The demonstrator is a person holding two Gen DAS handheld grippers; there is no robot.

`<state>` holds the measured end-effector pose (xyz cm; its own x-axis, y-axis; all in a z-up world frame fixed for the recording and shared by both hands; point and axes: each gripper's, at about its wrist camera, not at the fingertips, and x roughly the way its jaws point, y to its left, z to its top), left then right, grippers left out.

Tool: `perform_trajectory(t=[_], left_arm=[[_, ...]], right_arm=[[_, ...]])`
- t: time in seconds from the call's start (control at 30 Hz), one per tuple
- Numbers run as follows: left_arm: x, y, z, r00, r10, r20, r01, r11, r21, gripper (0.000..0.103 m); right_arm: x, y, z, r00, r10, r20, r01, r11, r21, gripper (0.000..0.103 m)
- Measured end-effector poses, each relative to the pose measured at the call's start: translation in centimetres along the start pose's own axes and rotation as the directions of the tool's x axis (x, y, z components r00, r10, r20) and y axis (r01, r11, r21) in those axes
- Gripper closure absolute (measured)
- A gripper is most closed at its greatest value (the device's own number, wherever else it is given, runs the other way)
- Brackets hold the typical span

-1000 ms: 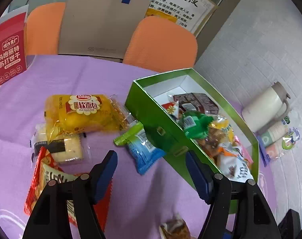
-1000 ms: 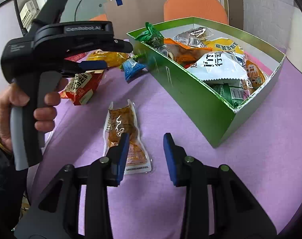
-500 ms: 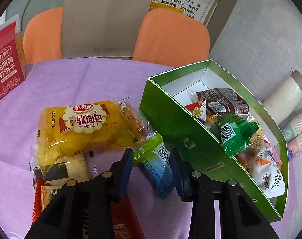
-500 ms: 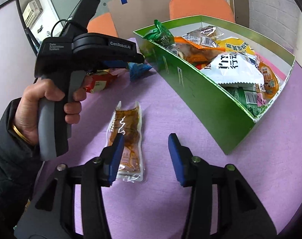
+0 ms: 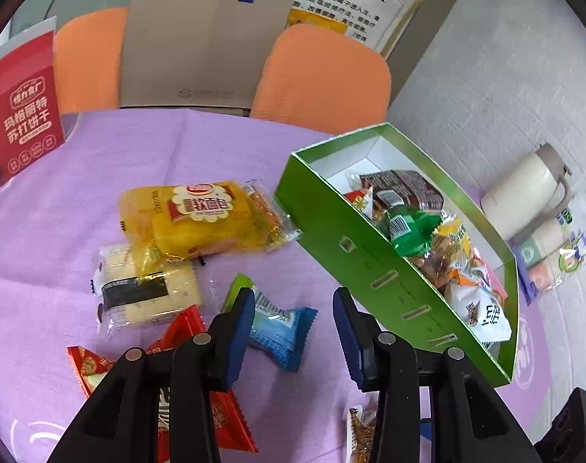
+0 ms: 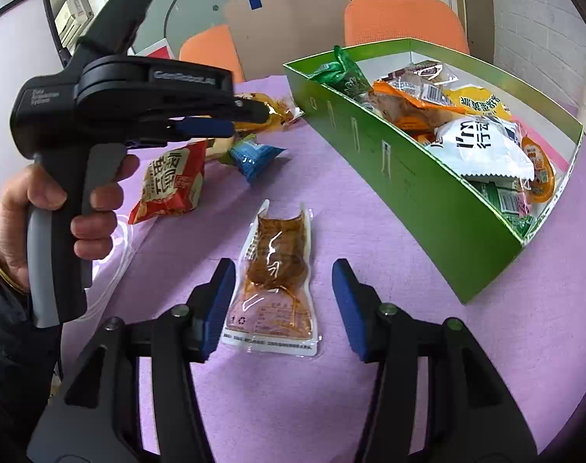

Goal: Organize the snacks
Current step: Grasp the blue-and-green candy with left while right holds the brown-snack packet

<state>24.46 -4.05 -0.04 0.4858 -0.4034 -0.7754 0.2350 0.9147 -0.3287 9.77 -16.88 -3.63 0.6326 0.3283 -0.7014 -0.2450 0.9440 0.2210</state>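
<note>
On purple cloth (image 6: 370, 231), crinkly clear pouch (image 6: 273, 281)

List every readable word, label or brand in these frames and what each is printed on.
"软面包": yellow bread pack.
"玛格丽特 苏打饼干": red box.
"GenRobot.AI": left gripper body, seen from the right wrist view.
"I'm": white pouch in the green box.
Wall poster text, barcodes and the red snack bag: too small or blurred.

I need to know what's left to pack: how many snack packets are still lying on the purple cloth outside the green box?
6: yellow bread pack, white cake beneath it, red packet, blue candy, clear brown pouch, orange-edged wrapper behind the bread. More may be hidden.
</note>
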Motion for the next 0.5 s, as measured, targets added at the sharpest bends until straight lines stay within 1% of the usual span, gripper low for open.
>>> perform_trajectory(t=[0.07, 0.1, 0.17, 0.2, 0.37, 0.4, 0.43, 0.5], left_arm=[[0.7, 0.0, -0.4, 1.000, 0.003, -0.029, -0.003, 1.000, -0.003, 0.060], [0.8, 0.0, -0.6, 0.999, 0.008, -0.031, -0.008, 1.000, -0.006, 0.059], [0.7, 0.3, -0.9, 0.999, 0.039, -0.018, -0.039, 0.999, -0.008, 0.053], [0.8, 0.6, -0.9, 0.998, 0.049, -0.028, -0.050, 0.999, -0.017, 0.046], [0.4, 1.6, -1.2, 0.999, 0.047, -0.021, -0.048, 0.998, -0.051, 0.044], [0.4, 1.7, -1.1, 0.999, 0.039, -0.020, -0.040, 0.998, -0.052, 0.041], [0.5, 1.7, -1.1, 0.999, 0.029, -0.024, -0.031, 0.998, -0.047, 0.036], [1.0, 1.2, -0.9, 0.999, 0.017, -0.034, -0.017, 1.000, -0.013, 0.030]], right_arm=[[0.1, 0.2, 0.0, 1.000, -0.003, -0.003, 0.003, 1.000, -0.002, 0.047], [-0.1, 0.2, -0.2, 1.000, -0.005, -0.003, 0.005, 1.000, 0.000, 0.047], [-0.1, 0.2, -0.1, 1.000, -0.009, -0.004, 0.009, 1.000, 0.005, 0.047], [-0.1, 0.2, -0.2, 1.000, -0.008, -0.003, 0.008, 1.000, 0.006, 0.047], [0.0, 0.1, -0.1, 1.000, -0.001, -0.006, 0.001, 1.000, 0.008, 0.046], [0.1, 0.2, -0.1, 1.000, 0.001, -0.008, -0.001, 1.000, 0.008, 0.045], [0.3, 0.2, -0.1, 1.000, 0.003, -0.011, -0.003, 1.000, 0.008, 0.045], [0.4, 0.6, -0.1, 1.000, 0.004, -0.014, -0.004, 1.000, 0.004, 0.044]])
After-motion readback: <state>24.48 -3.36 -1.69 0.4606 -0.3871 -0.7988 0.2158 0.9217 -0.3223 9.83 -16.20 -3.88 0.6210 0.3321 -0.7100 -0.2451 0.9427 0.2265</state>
